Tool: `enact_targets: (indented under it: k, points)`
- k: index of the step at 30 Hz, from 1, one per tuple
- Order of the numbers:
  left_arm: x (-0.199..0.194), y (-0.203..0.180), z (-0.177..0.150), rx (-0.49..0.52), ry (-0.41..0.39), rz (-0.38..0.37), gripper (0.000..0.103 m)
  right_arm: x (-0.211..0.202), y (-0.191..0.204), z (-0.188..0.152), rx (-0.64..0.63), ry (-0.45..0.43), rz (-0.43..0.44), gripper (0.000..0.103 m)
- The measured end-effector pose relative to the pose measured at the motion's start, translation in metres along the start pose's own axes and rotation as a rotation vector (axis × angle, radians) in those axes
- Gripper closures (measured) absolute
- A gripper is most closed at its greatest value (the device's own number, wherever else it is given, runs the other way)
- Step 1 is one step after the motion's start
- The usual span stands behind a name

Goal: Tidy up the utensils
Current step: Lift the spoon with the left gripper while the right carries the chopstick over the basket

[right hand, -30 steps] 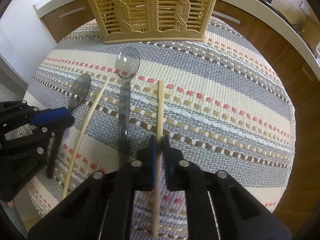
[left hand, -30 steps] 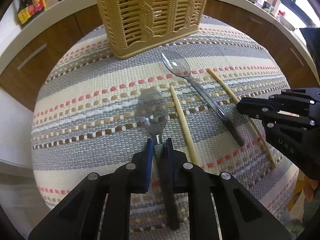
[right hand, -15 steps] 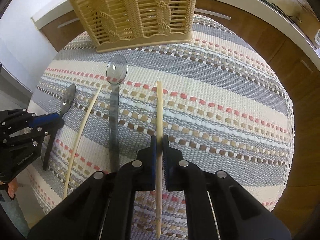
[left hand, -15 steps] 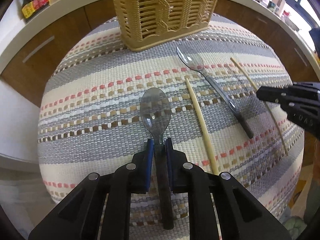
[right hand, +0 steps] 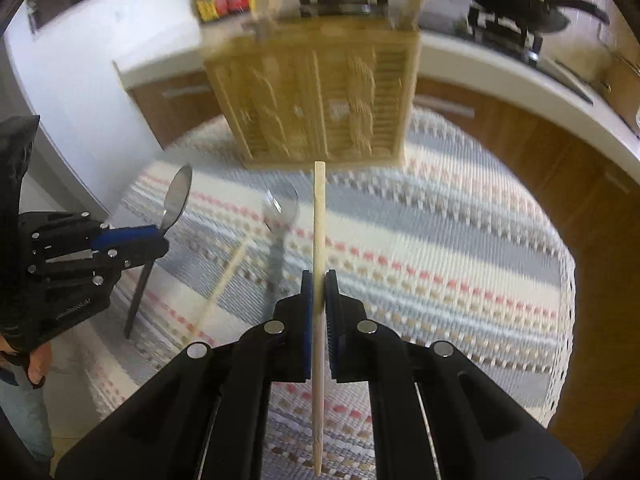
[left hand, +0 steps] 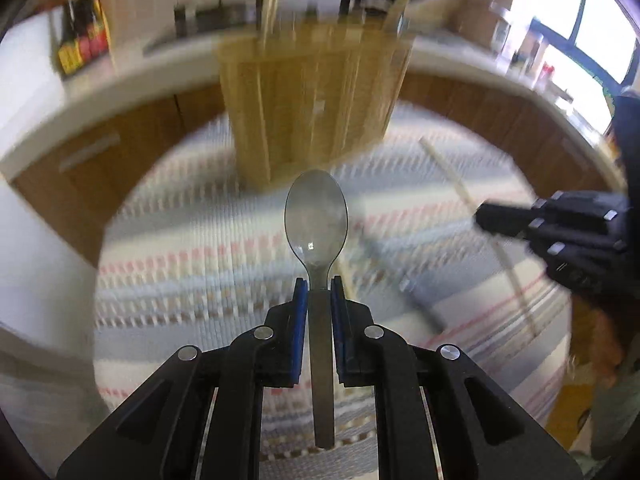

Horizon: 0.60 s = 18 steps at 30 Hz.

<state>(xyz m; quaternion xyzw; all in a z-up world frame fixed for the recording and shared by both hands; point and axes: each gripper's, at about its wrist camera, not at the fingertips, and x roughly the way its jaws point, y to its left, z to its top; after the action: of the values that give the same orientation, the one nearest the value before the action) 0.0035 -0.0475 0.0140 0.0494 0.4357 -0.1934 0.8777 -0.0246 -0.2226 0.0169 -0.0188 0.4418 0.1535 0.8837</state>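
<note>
Left gripper [left hand: 319, 294] clamped on a clear spoon [left hand: 316, 216] at the neck, bowl forward, handle running back between the pads; spoon is off the mat [left hand: 192, 248]. Right gripper [right hand: 319, 288] clamped on a chopstick [right hand: 319, 216], tip pointing at the basket [right hand: 316, 92], also clear of the mat. Basket stands upright at the mat's far edge, a few sticks poking out the top. On the mat, between the grippers: second spoon [right hand: 280, 216] and second chopstick [right hand: 224, 280], side by side, not touching as far as the blur allows. Background heavily blurred in both views.
</note>
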Motion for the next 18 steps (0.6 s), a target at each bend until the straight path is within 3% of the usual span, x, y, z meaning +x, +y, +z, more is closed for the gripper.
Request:
enact_targets:
  k: [7, 11, 18]
  points:
    - [-0.066, -0.01, 0.039, 0.002, -0.275, -0.009, 0.093, -0.046, 0.003, 0.042, 0.026, -0.214, 0.044, 0.098]
    - [-0.083, -0.013, 0.063, 0.001, -0.369, -0.001, 0.093, -0.072, -0.013, 0.071, 0.088, -0.337, 0.107, 0.098]
    - [-0.106, -0.013, 0.102, 0.006, -0.524, -0.004, 0.093, -0.105, -0.027, 0.117, 0.106, -0.568, 0.06, 0.098]
